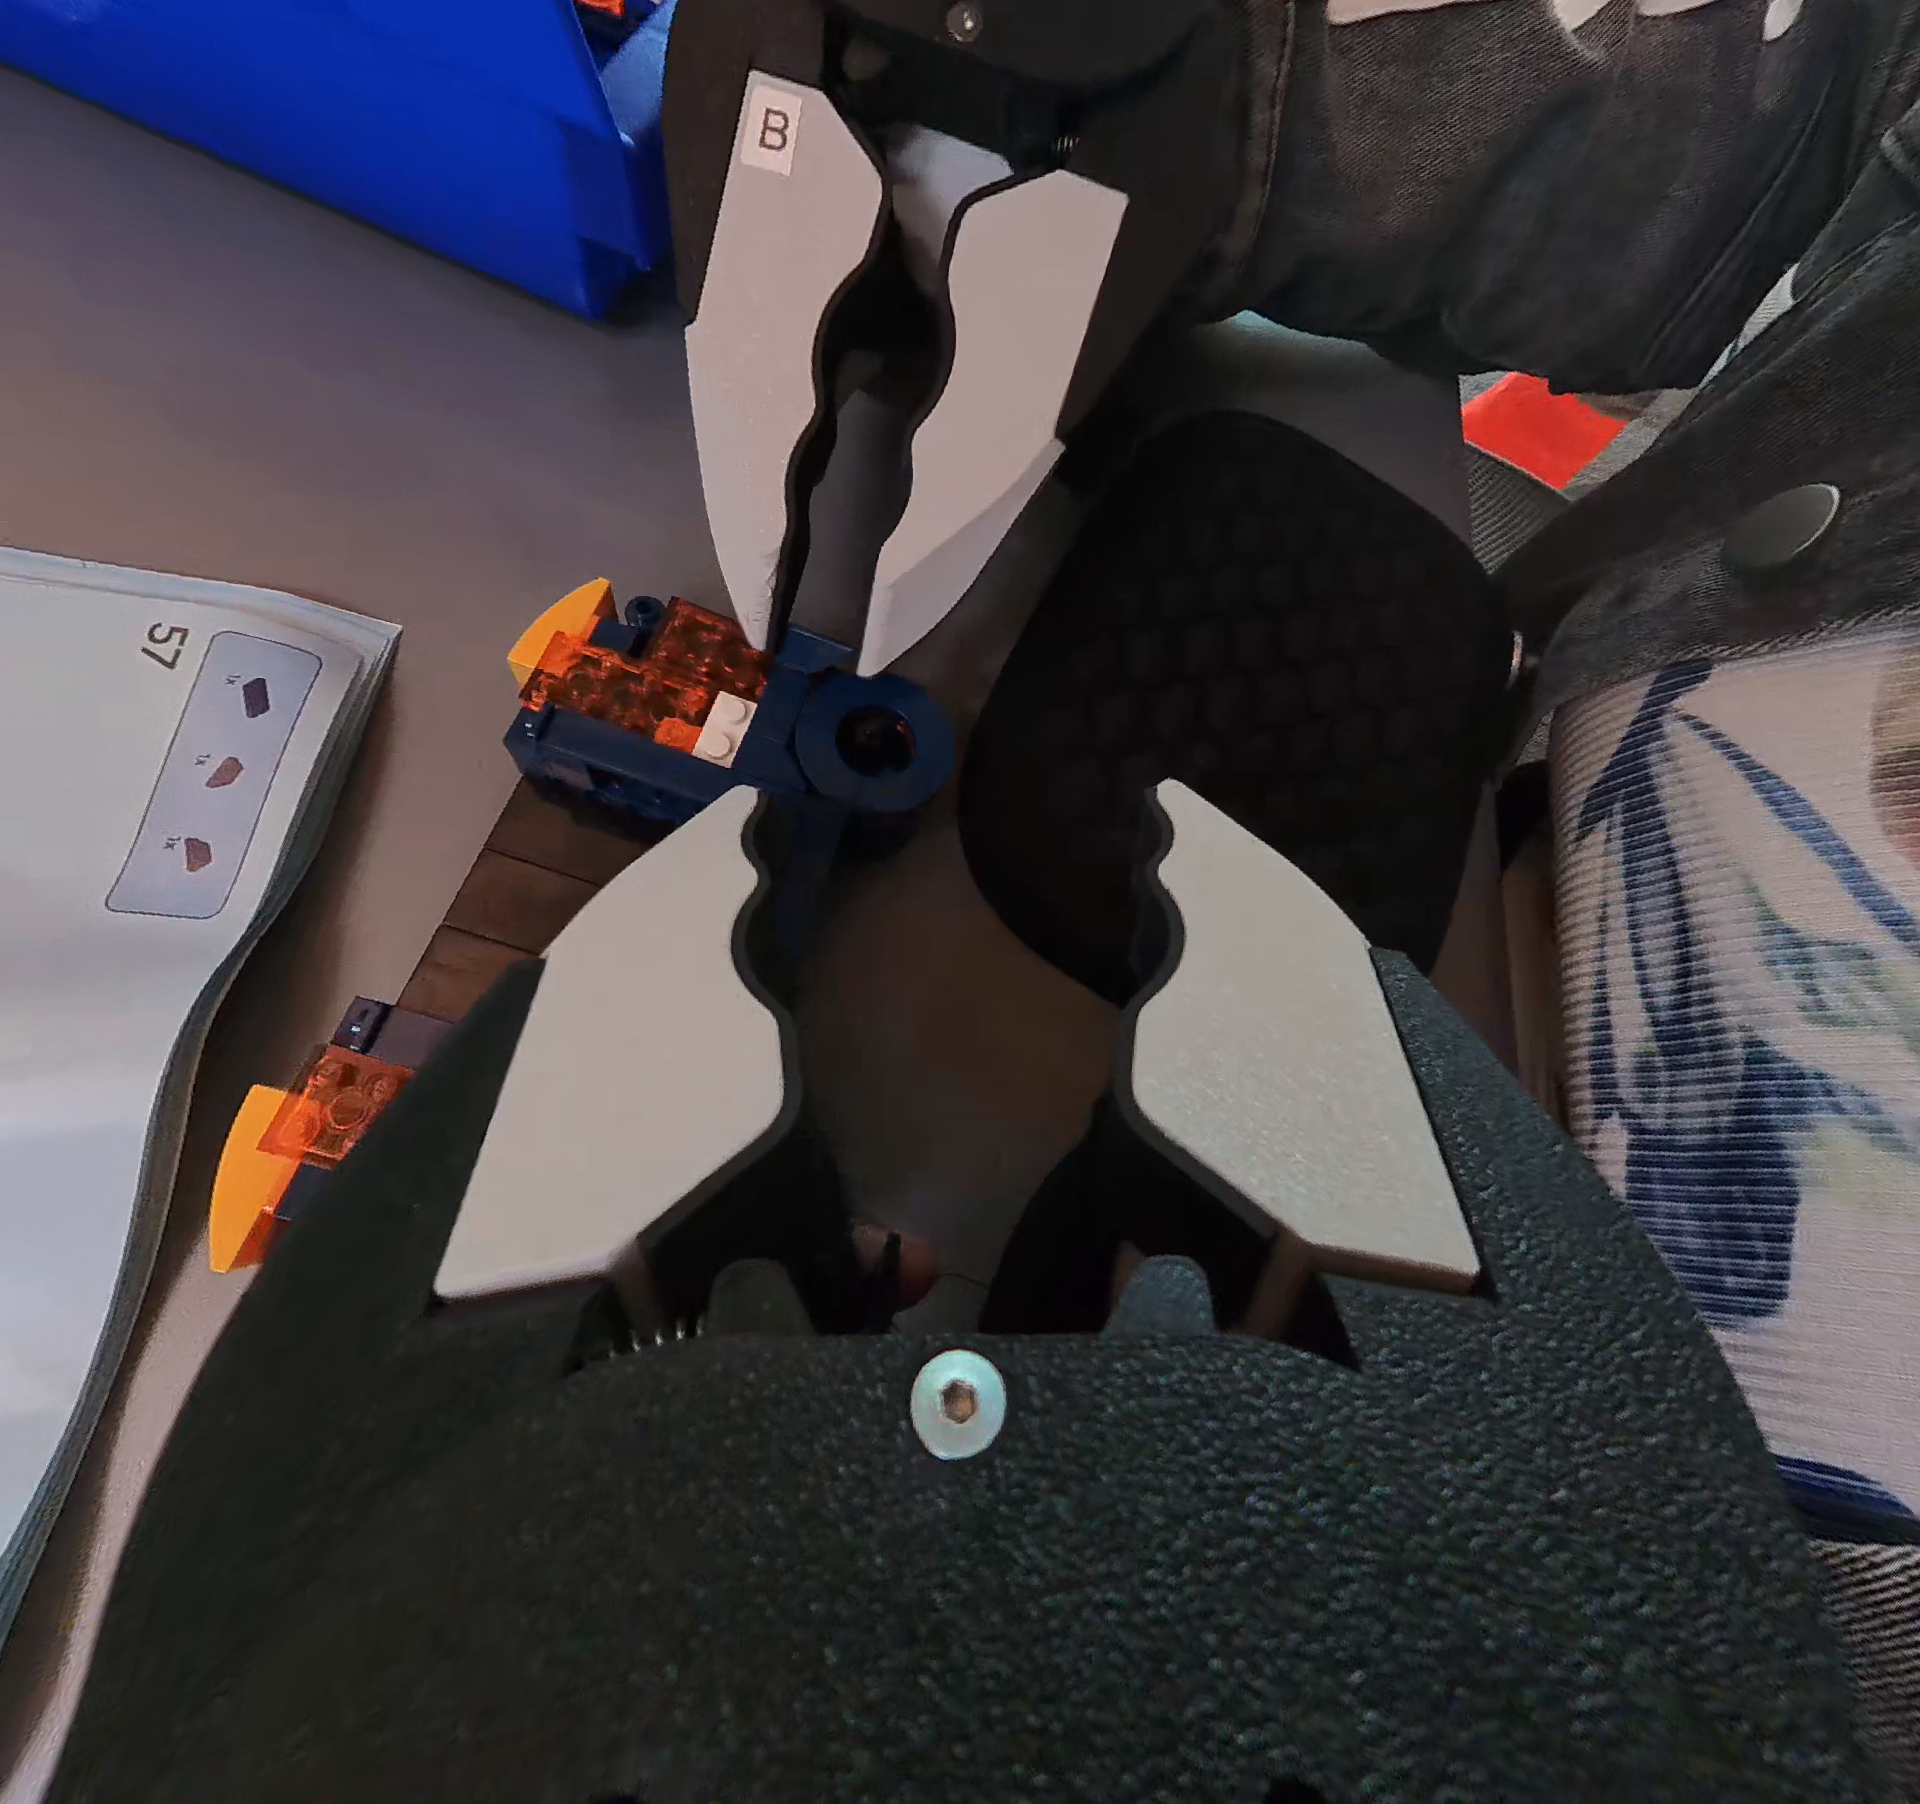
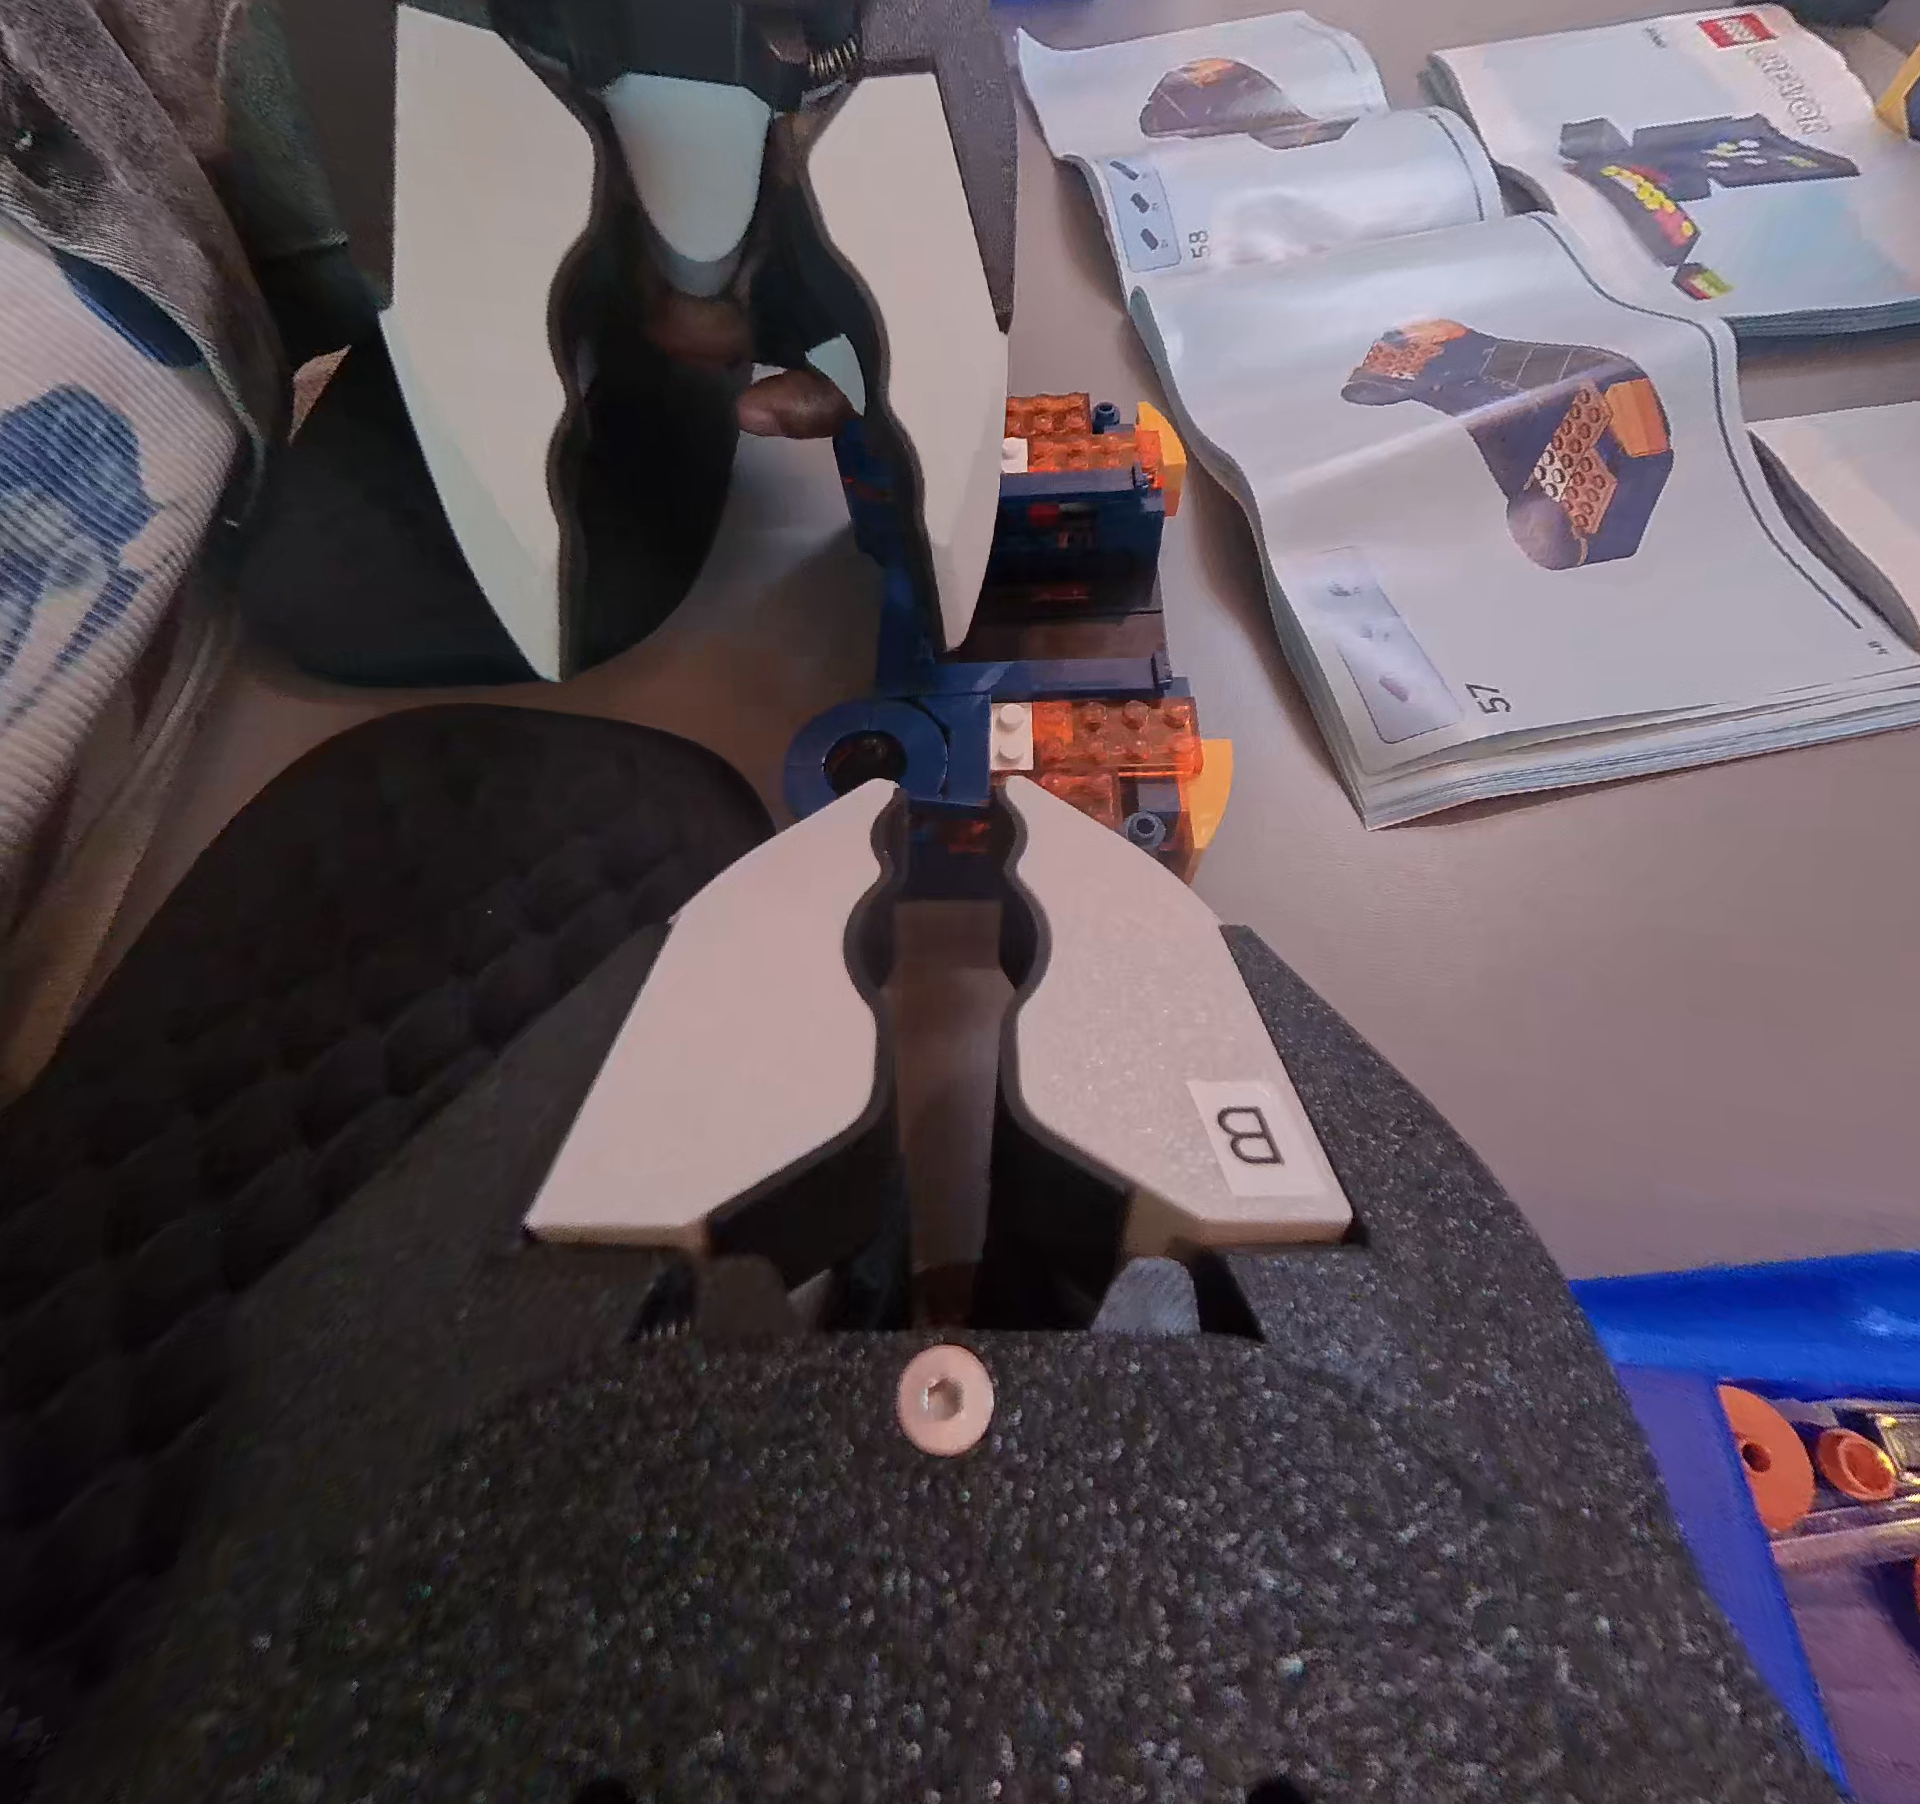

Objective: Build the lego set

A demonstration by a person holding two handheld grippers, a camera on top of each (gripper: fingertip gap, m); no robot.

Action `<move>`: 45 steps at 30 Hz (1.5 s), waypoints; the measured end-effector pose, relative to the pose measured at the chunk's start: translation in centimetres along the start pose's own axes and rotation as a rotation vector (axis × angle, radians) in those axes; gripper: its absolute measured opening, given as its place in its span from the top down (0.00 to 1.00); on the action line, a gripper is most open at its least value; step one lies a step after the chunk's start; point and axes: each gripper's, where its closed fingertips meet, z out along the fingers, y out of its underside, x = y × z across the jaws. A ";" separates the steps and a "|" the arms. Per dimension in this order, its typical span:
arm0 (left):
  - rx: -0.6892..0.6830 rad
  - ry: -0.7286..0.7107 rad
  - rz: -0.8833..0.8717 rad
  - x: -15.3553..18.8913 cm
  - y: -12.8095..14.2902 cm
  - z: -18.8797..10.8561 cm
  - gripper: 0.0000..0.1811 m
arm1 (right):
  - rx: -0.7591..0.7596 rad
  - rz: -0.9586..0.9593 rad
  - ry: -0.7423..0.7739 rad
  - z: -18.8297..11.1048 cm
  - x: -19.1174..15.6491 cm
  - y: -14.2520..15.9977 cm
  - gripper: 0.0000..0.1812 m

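Note:
The lego model [image 1: 644, 684] is dark blue with clear orange bricks, yellow-orange curved ends and a dark blue ring [image 1: 873, 736], and it stands on a brown plate [image 1: 509, 881]. It also shows in the right wrist view [image 2: 1101, 736]. My right gripper [image 2: 948, 796] is shut on a dark blue part of the model beside the ring; in the left wrist view it [image 1: 821, 642] comes in from above. My left gripper [image 1: 956, 793] is open. A thin dark blue strip [image 1: 810, 871] from the model lies along the inner side of one of its fingers [image 2: 935, 466].
An open instruction booklet [image 2: 1507, 528] lies beside the model, with a second booklet [image 2: 1714, 144] behind it. A blue parts bin [image 2: 1766, 1442] holds loose pieces; it also shows in the left wrist view [image 1: 312, 71]. A black textured pad [image 1: 1247, 674] lies by the ring. A person's sleeve [image 1: 1558, 144] is close. My right fingertips sit around 4 cm from my left ones.

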 end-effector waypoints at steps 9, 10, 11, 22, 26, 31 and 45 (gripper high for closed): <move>0.001 0.011 -0.012 0.0 0.2 0.2 0.64 | -0.003 0.016 -0.009 -0.2 0.2 0.1 0.92; 0.003 0.011 -0.013 -0.1 0.1 0.2 0.64 | -0.003 0.014 -0.011 -0.2 0.2 0.1 0.92; 0.003 0.011 -0.014 -0.1 0.1 0.2 0.64 | -0.003 0.014 -0.015 -0.1 0.2 0.1 0.92; 0.007 0.015 -0.013 0.0 0.1 0.3 0.64 | -0.020 -0.025 -0.018 0.0 -0.1 0.1 0.92; 0.008 0.015 -0.014 -0.1 0.1 0.3 0.64 | -0.031 -0.075 0.009 0.0 -0.1 0.1 0.92; 0.008 0.015 -0.013 -0.1 0.1 0.3 0.65 | -0.034 -0.147 0.054 0.0 -0.1 0.0 0.92; 0.013 0.172 0.338 1.3 -0.6 0.8 0.55 | -0.049 -0.107 -0.004 0.2 -0.2 0.0 0.91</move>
